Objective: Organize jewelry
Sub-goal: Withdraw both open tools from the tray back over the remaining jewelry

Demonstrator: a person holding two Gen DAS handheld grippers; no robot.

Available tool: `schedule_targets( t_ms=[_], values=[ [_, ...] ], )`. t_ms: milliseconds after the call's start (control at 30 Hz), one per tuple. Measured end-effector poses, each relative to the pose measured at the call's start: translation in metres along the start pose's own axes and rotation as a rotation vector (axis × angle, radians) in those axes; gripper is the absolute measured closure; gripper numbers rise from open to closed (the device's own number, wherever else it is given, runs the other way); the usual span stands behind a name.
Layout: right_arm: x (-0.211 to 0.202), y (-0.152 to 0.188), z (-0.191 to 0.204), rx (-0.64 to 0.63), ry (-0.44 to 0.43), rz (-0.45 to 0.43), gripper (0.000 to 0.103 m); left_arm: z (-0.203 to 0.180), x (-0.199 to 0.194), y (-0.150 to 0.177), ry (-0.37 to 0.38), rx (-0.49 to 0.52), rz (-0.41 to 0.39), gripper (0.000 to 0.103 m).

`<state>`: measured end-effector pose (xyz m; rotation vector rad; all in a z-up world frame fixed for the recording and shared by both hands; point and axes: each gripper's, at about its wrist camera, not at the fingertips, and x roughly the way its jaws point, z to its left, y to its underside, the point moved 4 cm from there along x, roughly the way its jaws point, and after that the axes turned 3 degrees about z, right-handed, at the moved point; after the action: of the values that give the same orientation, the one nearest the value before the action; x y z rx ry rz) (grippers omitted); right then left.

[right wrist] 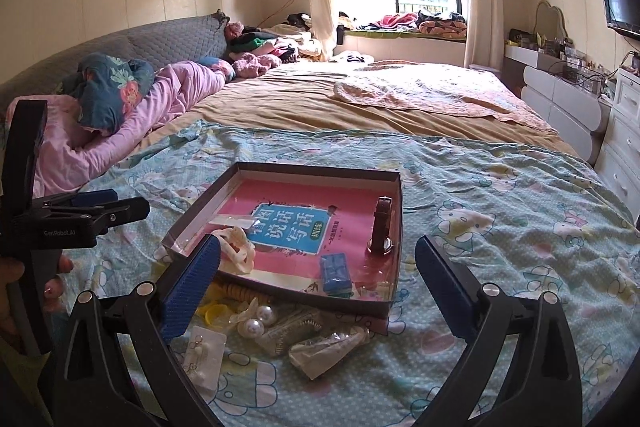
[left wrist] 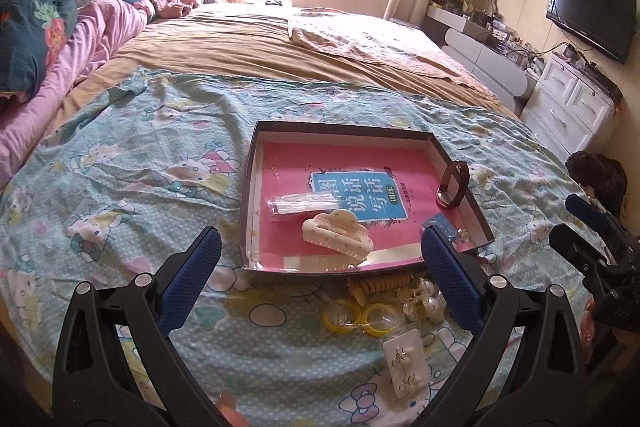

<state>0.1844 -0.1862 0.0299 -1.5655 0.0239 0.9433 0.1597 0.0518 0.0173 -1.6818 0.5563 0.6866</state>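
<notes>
A dark shallow box (left wrist: 256,167) (right wrist: 192,215) with a pink book inside lies on the bed. In it are a cream hair claw (left wrist: 336,233) (right wrist: 238,249), a clear packet (left wrist: 300,205), a brown watch (left wrist: 452,185) (right wrist: 382,227) and a blue packet (right wrist: 335,271). In front of the box lie yellow rings (left wrist: 360,317), a yellow coil tie (left wrist: 378,285), pearl clips (left wrist: 424,301) (right wrist: 256,321), an earring card (left wrist: 406,363) (right wrist: 204,351) and clear packets (right wrist: 324,347). My left gripper (left wrist: 320,275) is open and empty above these. My right gripper (right wrist: 318,287) is open and empty at the box's near edge.
The bed has a Hello Kitty sheet (left wrist: 140,187) (right wrist: 500,227). Pink bedding and pillows (left wrist: 80,39) lie at the left. White drawers (left wrist: 572,107) and a wall television (left wrist: 592,13) stand at the right. The left gripper's body (right wrist: 52,219) shows at the right wrist view's left edge.
</notes>
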Motion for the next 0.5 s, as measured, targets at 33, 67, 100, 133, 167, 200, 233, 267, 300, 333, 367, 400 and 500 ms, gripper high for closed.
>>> schedule_targets(
  t_ms=[33, 67, 100, 133, 167, 200, 233, 267, 300, 333, 367, 400, 500],
  values=[
    [-0.001, 0.002, 0.001, -0.002, -0.001, 0.005, 0.006, 0.000, -0.001, 0.002, -0.001, 0.001, 0.001, 0.009],
    [-0.001, 0.004, 0.002, -0.006, -0.001, 0.010, 0.006, 0.001, -0.002, 0.003, -0.001, 0.002, 0.002, 0.009],
    [-0.002, 0.007, 0.003, -0.007, 0.000, 0.013, 0.006, 0.001, -0.003, 0.005, -0.004, 0.005, 0.003, 0.009],
    [-0.002, 0.008, 0.003, -0.008, -0.001, 0.018, 0.006, 0.002, -0.004, 0.007, -0.009, 0.009, 0.004, 0.009],
    [-0.003, 0.010, 0.004, -0.009, -0.002, 0.024, 0.006, 0.002, -0.005, 0.009, -0.011, 0.012, 0.006, 0.009],
    [-0.003, 0.011, 0.004, -0.009, -0.003, 0.027, 0.006, 0.002, -0.005, 0.011, -0.013, 0.014, 0.008, 0.009],
    [-0.003, 0.012, 0.005, -0.010, -0.005, 0.031, 0.006, 0.003, -0.006, 0.013, -0.015, 0.014, 0.011, 0.009],
    [-0.003, 0.014, 0.006, -0.012, -0.004, 0.035, 0.006, 0.003, -0.006, 0.015, -0.016, 0.013, 0.013, 0.009],
    [-0.003, 0.016, 0.006, -0.012, -0.004, 0.040, 0.006, 0.004, -0.007, 0.017, -0.016, 0.013, 0.015, 0.009],
    [-0.003, 0.018, 0.007, -0.013, -0.006, 0.045, 0.006, 0.004, -0.007, 0.019, -0.018, 0.013, 0.017, 0.009],
    [-0.003, 0.020, 0.007, -0.014, -0.006, 0.050, 0.006, 0.005, -0.008, 0.021, -0.020, 0.014, 0.020, 0.009],
    [-0.003, 0.021, 0.007, -0.015, -0.006, 0.055, 0.006, 0.005, -0.008, 0.023, -0.019, 0.014, 0.023, 0.009],
    [-0.003, 0.028, 0.008, -0.017, -0.005, 0.071, 0.006, 0.005, -0.009, 0.029, -0.021, 0.017, 0.033, 0.009]
  ],
)
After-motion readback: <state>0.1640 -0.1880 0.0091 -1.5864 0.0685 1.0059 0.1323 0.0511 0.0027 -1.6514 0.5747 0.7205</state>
